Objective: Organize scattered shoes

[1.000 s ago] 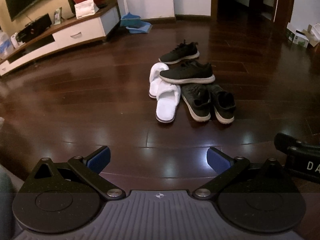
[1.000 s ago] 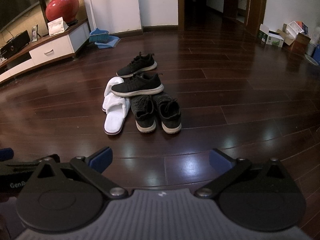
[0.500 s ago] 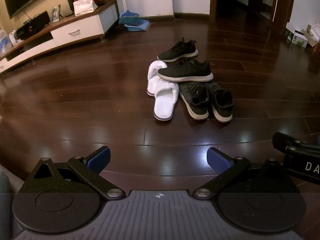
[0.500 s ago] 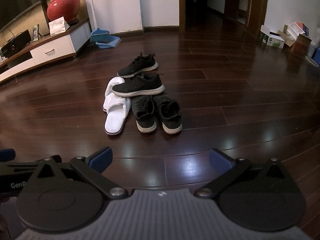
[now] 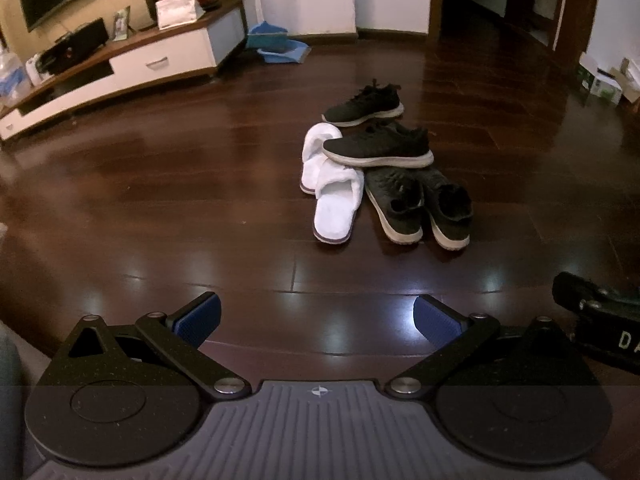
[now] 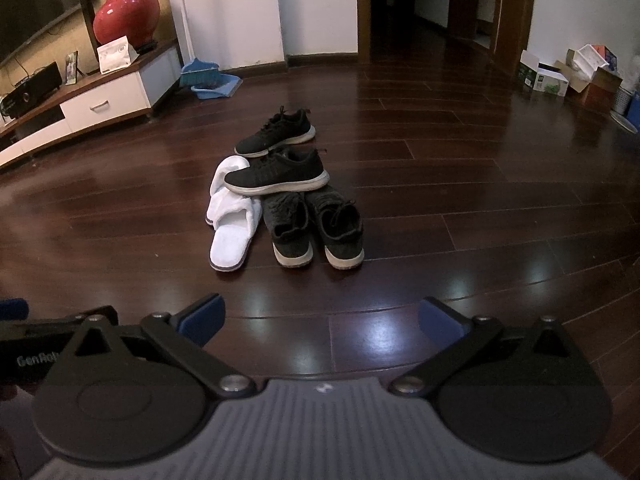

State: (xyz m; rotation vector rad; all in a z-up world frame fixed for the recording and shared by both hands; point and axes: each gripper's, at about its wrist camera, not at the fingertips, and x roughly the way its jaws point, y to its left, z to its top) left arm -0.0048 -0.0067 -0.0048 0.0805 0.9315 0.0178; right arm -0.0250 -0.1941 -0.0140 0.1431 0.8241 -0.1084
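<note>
Far off to my left, a white TV cabinet runs along the wall with a red vase on top, and a blue dustpan lies on the floor by its end. My left gripper hangs above the dark wooden floor with its blue pads spread wide and nothing between them. The shoes sit ahead of it and a little to its right, well out of reach. Leftmost in the pile are two white slippers, one partly over the other. A black sneaker lies crosswise with its toe resting on the slippers and its sole over the front ends of a dark pair whose heels point back toward me. Beyond them, a second black sneaker lies alone on the floor, just apart from the pile. My right gripper is also wide open and empty, held just beside the left one; from it the pile is ahead and slightly left. Far to its right, cardboard boxes stand against the wall.
</note>
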